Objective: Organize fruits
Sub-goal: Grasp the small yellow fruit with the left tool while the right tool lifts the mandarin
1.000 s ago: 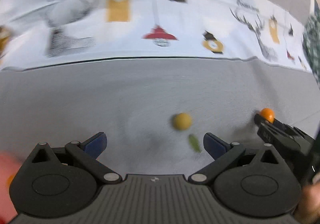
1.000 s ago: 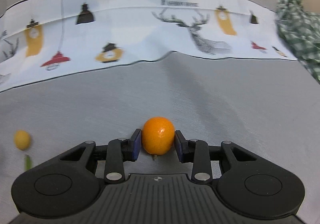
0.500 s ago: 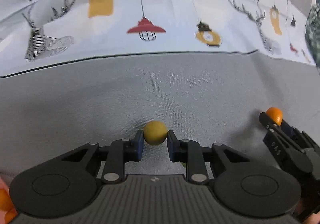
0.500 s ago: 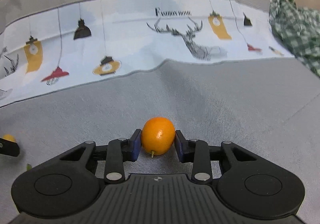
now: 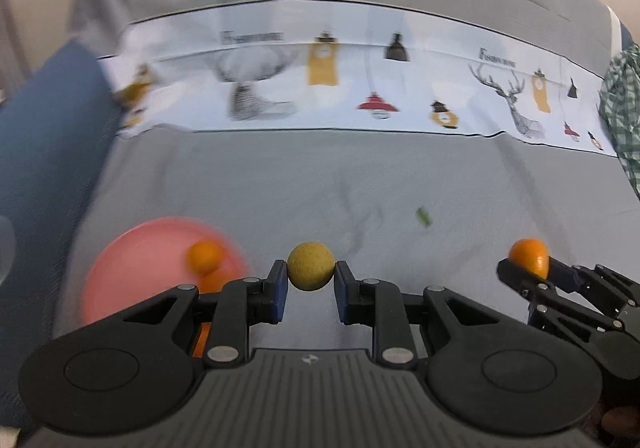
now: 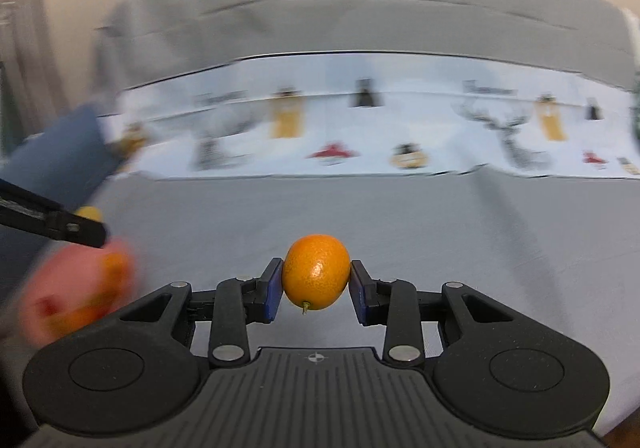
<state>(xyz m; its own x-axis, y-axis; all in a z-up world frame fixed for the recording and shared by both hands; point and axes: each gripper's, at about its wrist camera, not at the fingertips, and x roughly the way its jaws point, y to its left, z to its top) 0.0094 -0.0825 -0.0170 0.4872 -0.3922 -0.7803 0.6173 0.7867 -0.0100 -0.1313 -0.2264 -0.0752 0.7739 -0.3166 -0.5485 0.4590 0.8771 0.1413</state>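
Left tongs grip a yellow fruit between their blue pads; right tongs clamp an orange kumquat; pink plate lies near left.

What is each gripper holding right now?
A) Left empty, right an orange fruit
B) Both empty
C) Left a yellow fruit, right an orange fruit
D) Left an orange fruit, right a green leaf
C: the left gripper has its jaws closed on the yellow fruit, and the right gripper clamps the orange fruit.
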